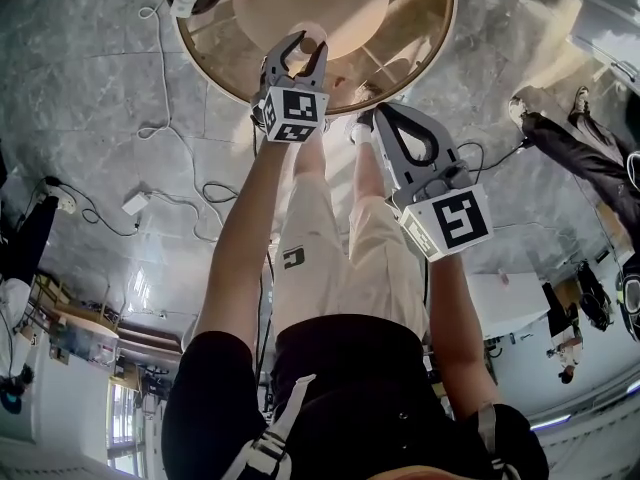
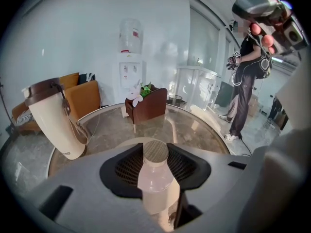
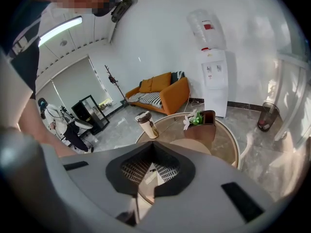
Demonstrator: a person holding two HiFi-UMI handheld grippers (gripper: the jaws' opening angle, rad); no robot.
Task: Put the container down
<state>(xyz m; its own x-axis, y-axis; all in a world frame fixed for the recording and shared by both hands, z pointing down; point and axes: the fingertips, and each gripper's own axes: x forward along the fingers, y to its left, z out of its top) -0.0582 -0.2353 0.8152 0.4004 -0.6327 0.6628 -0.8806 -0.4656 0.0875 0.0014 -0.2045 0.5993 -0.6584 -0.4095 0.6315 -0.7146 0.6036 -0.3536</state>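
Note:
The container (image 2: 156, 176) is a small clear bottle with a tan woven cap. My left gripper (image 2: 155, 181) is shut on it, holding it upright between the black pads. In the head view the left gripper (image 1: 297, 53) hangs over the near edge of the round glass table (image 1: 425, 53). I cannot tell whether the bottle's base touches the glass. My right gripper (image 1: 386, 118) is lower and to the right, off the table's near rim. Its jaws are shut with nothing between them, as the right gripper view (image 3: 150, 171) also shows.
On the table stand a cream tumbler (image 2: 54, 123) with a brown lid and strap, at the left, and a brown box (image 2: 148, 106) with a flower, at the far side. A person (image 2: 249, 81) stands past the table's right. Cables (image 1: 170, 128) lie on the floor.

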